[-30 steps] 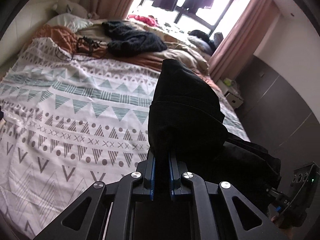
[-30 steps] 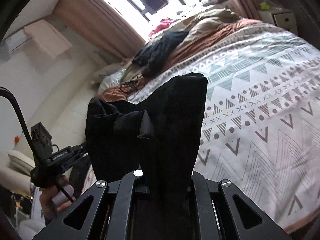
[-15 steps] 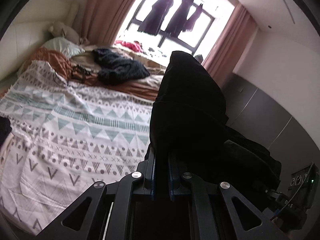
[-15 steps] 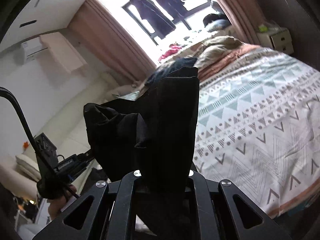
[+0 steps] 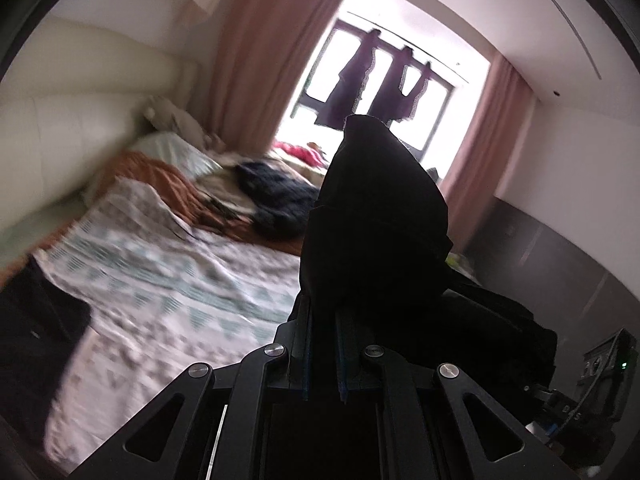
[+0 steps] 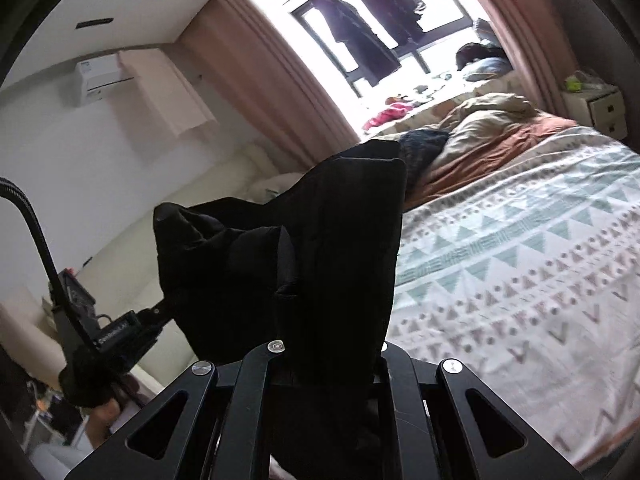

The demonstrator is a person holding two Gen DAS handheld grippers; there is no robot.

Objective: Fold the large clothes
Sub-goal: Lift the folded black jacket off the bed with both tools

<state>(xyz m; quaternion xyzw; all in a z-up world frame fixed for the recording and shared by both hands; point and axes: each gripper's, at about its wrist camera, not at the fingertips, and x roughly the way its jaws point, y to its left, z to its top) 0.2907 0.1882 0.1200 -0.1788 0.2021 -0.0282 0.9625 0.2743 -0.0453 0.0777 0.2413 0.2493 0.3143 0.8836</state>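
Note:
A large black garment [image 5: 376, 224] is held up in the air between both grippers, above the bed's near edge. My left gripper [image 5: 323, 316] is shut on one part of it, with cloth bunched over the fingers. My right gripper [image 6: 332, 344] is shut on another part of the black garment [image 6: 320, 248], and its fingertips are hidden by the cloth. The left gripper also shows in the right wrist view [image 6: 120, 332] at lower left, and the right gripper in the left wrist view [image 5: 600, 384] at lower right. A dark part of cloth [image 5: 36, 328] hangs at the left.
The bed with a patterned white, teal and grey cover [image 6: 520, 264] lies below and ahead. A dark clothes pile [image 5: 276, 196], orange blanket [image 5: 160, 180] and pillows lie at its far end. A bedside cabinet [image 6: 596, 108] stands right, by the curtained window [image 5: 384, 76].
Both grippers have risen and tilted upward with the black garment, so more of the window, curtains and ceiling shows and less of the bed.

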